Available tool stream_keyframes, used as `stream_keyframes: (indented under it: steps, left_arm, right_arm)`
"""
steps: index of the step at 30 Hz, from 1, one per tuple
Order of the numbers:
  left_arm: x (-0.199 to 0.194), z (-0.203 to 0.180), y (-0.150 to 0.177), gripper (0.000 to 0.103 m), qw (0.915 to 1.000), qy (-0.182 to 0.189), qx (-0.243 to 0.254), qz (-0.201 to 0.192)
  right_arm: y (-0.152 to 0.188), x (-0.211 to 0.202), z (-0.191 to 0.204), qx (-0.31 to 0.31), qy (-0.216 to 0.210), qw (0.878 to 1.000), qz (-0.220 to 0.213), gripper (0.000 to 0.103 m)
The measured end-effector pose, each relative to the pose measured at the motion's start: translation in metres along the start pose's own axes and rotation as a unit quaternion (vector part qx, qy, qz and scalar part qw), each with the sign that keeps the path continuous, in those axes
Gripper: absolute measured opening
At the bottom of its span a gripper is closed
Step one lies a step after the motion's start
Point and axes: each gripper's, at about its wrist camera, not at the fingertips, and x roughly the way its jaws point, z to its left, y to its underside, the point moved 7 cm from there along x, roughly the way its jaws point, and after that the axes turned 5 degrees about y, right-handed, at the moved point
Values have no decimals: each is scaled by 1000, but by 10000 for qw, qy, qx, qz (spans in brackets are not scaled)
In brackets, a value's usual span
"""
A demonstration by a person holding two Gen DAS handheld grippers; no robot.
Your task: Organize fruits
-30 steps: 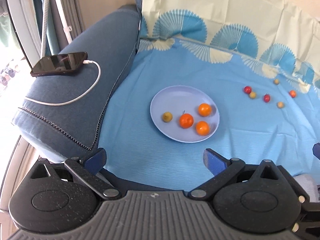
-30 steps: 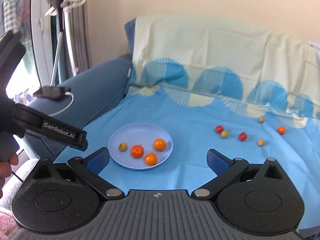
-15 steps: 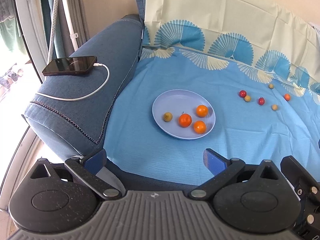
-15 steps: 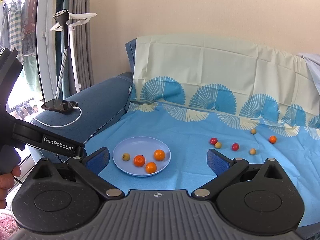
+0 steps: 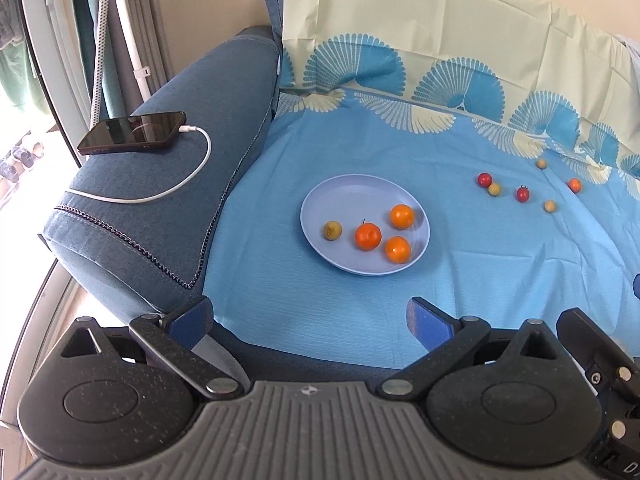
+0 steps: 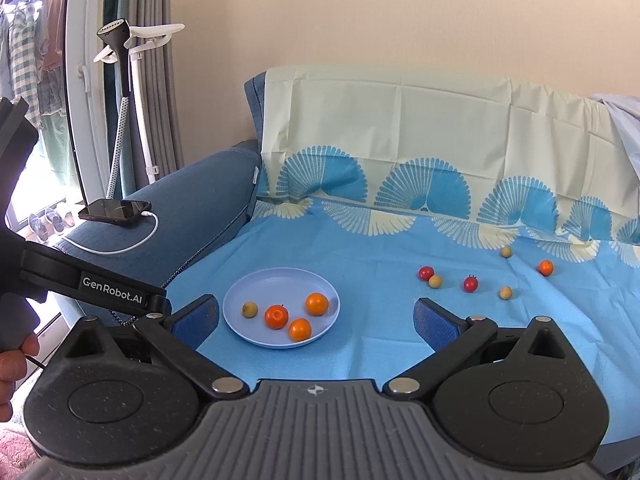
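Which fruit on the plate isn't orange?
The small yellowish-brown fruit at the plate's left edge; the other three there are larger and bright orange.

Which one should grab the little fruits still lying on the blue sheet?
Probably the right hand-held gripper: open, empty, and on the side of the loose fruits. The left hand-held gripper sits nearer the armrest.

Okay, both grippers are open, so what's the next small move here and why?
Probably reach the right gripper toward the nearest red fruit: six small fruits lie loose on the blue cloth, right of the plate, and both grippers are empty.
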Motion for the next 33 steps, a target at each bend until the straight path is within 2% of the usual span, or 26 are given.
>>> stream_keyframes:
  steps: [33]
  left_arm:
    - [50, -9, -18, 103, 9989, -46, 118, 444]
  right_arm:
    - [12, 49, -13, 234, 69, 9984, 517, 102]
